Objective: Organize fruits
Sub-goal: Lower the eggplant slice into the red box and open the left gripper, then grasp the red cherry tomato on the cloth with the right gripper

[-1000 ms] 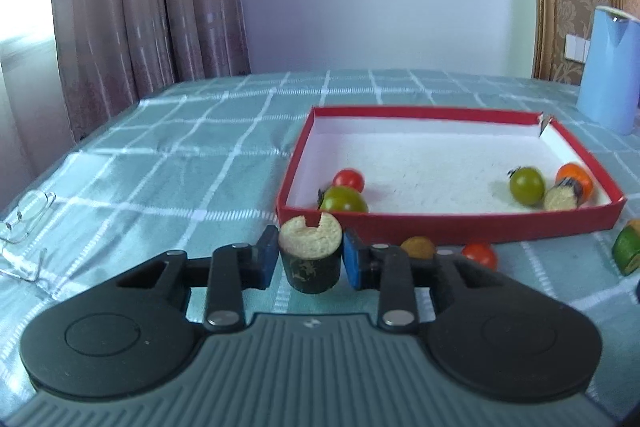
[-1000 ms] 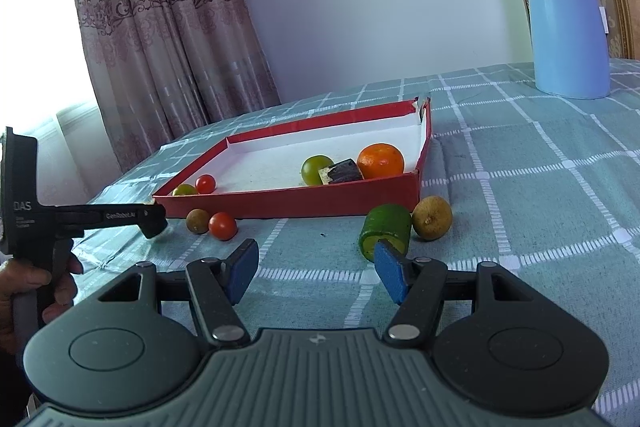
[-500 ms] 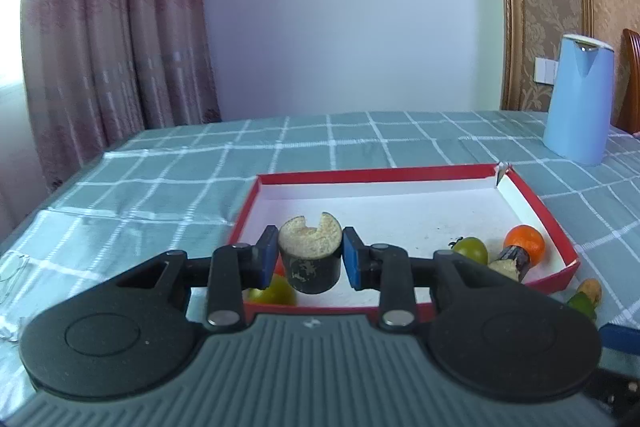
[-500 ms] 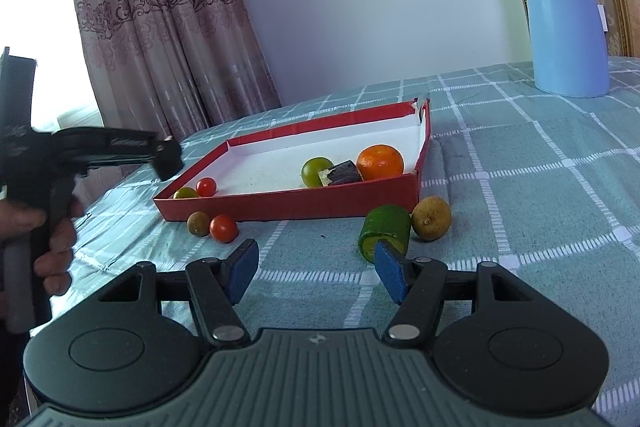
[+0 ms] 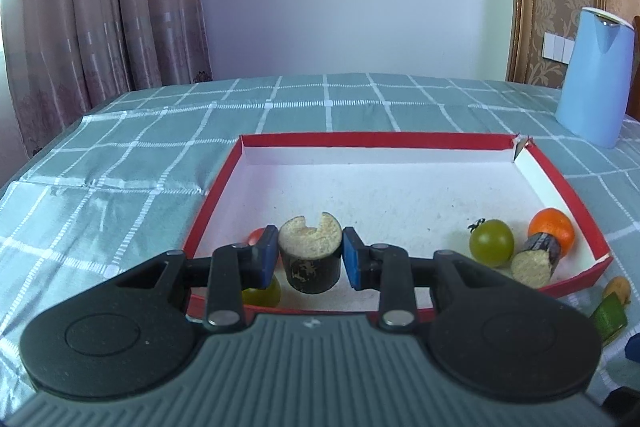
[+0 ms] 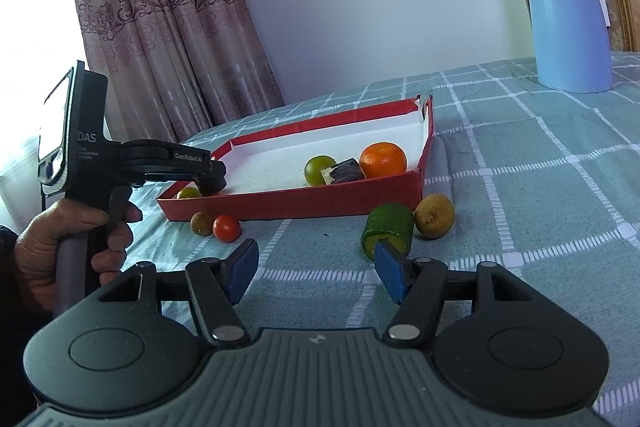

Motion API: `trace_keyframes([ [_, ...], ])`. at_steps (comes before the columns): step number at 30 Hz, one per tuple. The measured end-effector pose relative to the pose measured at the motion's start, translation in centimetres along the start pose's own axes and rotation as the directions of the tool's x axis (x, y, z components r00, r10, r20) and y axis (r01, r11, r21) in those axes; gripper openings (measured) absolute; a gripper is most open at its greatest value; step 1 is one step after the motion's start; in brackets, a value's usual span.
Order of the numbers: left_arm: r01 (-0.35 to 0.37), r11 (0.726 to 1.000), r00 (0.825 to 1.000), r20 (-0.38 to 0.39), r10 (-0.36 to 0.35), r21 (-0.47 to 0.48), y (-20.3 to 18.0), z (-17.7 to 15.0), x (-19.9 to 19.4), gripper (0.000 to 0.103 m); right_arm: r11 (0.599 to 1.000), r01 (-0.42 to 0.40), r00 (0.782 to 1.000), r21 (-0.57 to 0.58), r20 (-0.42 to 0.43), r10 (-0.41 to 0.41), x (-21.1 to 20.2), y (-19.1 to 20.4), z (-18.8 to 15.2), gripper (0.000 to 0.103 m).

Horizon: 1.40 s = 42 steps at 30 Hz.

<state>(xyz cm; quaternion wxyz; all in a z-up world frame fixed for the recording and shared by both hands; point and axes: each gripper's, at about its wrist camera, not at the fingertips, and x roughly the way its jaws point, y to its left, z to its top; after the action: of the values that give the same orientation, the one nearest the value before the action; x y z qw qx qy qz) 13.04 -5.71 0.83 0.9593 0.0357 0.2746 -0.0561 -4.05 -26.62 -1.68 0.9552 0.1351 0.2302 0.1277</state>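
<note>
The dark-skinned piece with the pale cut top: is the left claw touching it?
Touching. The left wrist view shows both blue pads pressed against the sides of the dark-skinned piece, with the left claw holding it above the red tray.

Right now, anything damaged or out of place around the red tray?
Yes. The red tray's far right corner is torn open, with a flap sticking up. Four pieces sit outside on the cloth: a green chunk, a brown fruit, a red tomato and a small brown fruit.
</note>
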Motion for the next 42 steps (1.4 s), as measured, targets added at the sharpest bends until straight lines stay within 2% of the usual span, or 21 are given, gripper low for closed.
trace_keyframes([
  [5,0.000,1.000,1.000,-0.006,0.000,0.010,-0.1,-0.3,0.2,0.031,1.000,0.000,1.000,0.000,-0.001,0.000,0.0,0.0,0.0,0.064],
  [7,-0.005,1.000,1.000,0.010,0.005,0.017,-0.1,-0.3,-0.3,0.035,1.000,0.001,1.000,-0.001,-0.002,-0.001,0.0,0.0,0.0,0.063],
  [9,-0.004,1.000,0.999,0.047,0.003,0.025,0.0,-0.4,-1.4,0.057,1.000,0.003,1.000,-0.001,-0.004,-0.003,0.0,0.0,0.0,0.064],
  [17,-0.049,0.999,0.988,0.145,0.051,-0.017,3.3,-2.7,-7.2,0.092,1.000,0.017,1.000,-0.012,-0.019,-0.017,0.3,0.2,0.1,0.064],
  [18,-0.067,0.997,0.986,0.152,0.070,-0.027,3.9,-3.4,-7.8,0.094,1.000,0.021,1.000,-0.020,-0.020,-0.022,0.4,0.4,0.1,0.064],
  [21,-0.118,0.992,0.981,0.151,0.124,-0.049,5.8,-4.8,-8.6,0.097,0.997,0.041,0.998,-0.070,-0.039,-0.044,0.8,1.2,0.1,0.064],
  [24,-0.120,0.990,0.982,0.137,0.130,-0.076,7.4,-5.8,-8.5,0.101,0.989,0.043,0.998,-0.140,-0.042,-0.049,1.2,2.8,0.1,0.064],
  [27,-0.153,0.984,0.977,0.135,0.165,-0.094,8.3,-6.7,-7.9,0.101,0.983,0.031,0.998,-0.183,-0.045,-0.040,2.0,4.6,0.1,0.064],
  [30,-0.113,0.982,0.985,0.110,0.130,-0.149,9.4,-7.0,-7.6,0.101,0.973,0.019,0.997,-0.229,-0.070,-0.036,3.1,6.2,0.2,0.064],
  [34,-0.083,0.975,0.990,0.096,0.105,-0.208,10.6,-7.2,-7.4,0.101,0.951,0.017,0.998,-0.310,-0.051,-0.034,4.2,8.5,0.7,0.064],
  [38,-0.056,0.967,0.990,0.110,0.086,-0.248,11.2,-7.4,-7.8,0.101,0.933,0.035,0.997,-0.359,-0.057,-0.059,5.8,9.8,1.5,0.064],
  [42,-0.036,0.963,0.990,0.122,0.071,-0.269,11.5,-7.6,-8.0,0.101,0.925,0.020,0.992,-0.379,-0.105,-0.064,7.6,10.6,1.8,0.063],
])
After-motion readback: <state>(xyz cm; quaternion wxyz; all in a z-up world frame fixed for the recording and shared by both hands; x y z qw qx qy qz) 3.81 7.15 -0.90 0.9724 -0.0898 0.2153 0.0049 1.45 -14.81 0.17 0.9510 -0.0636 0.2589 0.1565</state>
